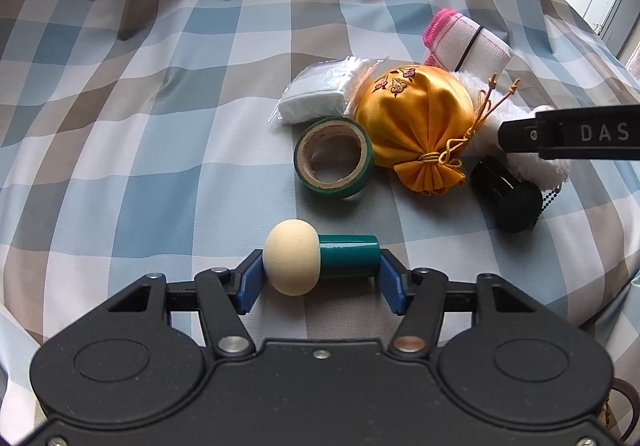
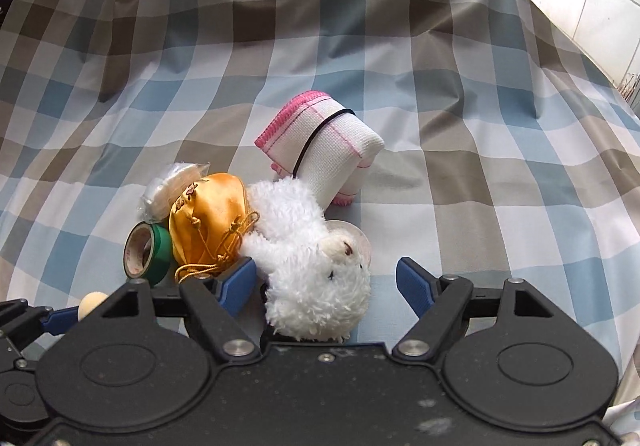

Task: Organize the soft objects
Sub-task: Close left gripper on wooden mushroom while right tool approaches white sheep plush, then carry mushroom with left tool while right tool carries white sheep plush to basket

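Six items lie bunched together on the checked cloth [image 1: 160, 93], right of centre in the left wrist view, so you have most of the gathering done, by the look of it. At the heart of the cluster sits the white plush toy [image 2: 312, 266], lying on its side. In the right wrist view it fills the lower middle of the frame, between the blue pads of your right gripper [image 2: 326, 286]. The left-hand pad [image 2: 238, 286] is at or just beside the fur; the right-hand pad stands clear of it with bare cloth between. Those jaws are released, not clamping; judged from this, the toy has been set down and rests on the cloth.

Touching the toy on its left is the yellow satin pouch [image 1: 416, 121], with the green tape roll [image 1: 334, 157] against it and the bagged white pads [image 1: 316, 93] behind. The pink-edged rolled cloth [image 2: 324, 145] leans just above the toy. A black cylinder [image 1: 506, 195] lies at the toy's lower edge in the left view.

One piece remains outside: the cream-headed, teal-handled applicator [image 1: 320, 262], lower centre of the left view, near the pile but apart. Your left gripper [image 1: 320, 278] is clenched on it end to end. Placing it appears to be what is left.
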A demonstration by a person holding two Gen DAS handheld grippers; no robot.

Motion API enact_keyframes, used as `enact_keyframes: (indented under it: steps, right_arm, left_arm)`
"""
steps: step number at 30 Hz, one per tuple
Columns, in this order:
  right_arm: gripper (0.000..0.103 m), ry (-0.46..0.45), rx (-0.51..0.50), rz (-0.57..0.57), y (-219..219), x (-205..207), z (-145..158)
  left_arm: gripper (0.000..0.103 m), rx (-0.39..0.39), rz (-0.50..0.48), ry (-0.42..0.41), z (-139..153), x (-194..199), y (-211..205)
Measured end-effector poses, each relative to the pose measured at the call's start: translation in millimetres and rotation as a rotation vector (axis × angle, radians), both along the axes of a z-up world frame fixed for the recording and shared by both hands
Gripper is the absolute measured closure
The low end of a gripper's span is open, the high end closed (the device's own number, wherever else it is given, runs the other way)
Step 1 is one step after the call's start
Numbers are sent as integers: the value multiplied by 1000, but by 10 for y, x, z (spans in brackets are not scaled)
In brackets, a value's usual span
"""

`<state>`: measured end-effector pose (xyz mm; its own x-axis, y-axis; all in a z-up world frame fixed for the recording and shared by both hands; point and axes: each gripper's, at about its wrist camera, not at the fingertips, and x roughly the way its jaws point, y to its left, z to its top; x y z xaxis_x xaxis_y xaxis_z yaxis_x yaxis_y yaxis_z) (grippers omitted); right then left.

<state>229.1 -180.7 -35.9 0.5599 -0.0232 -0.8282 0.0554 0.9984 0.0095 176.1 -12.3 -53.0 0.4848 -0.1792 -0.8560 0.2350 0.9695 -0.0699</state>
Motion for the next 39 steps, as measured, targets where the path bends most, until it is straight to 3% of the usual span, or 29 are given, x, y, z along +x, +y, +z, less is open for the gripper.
enact_keyframes:
  steps: [6, 11, 17, 27, 31, 39]
  right_arm:
    - [26, 26, -75, 44, 159, 171, -203]
    - [45, 15, -84, 40, 144, 175, -239]
    - [47, -49, -46, -12, -24, 30, -64]
    - [47, -120, 35, -129, -388, -437, 251]
    - [47, -128, 57, -137, -408, -711, 314]
    - [47, -109, 103, -128, -284, -1373, 352]
  left_arm:
    - [46, 2, 0, -5, -9, 13, -15]
    - [46, -7, 3, -2, -6, 24, 2]
    - [47, -2, 3, -7, 10, 16, -5]
    - [47, -17, 19, -51, 274, -75, 16]
    - [47, -67, 32, -43, 427, -237, 85]
    - [47, -33, 22, -24, 514, -733, 73]
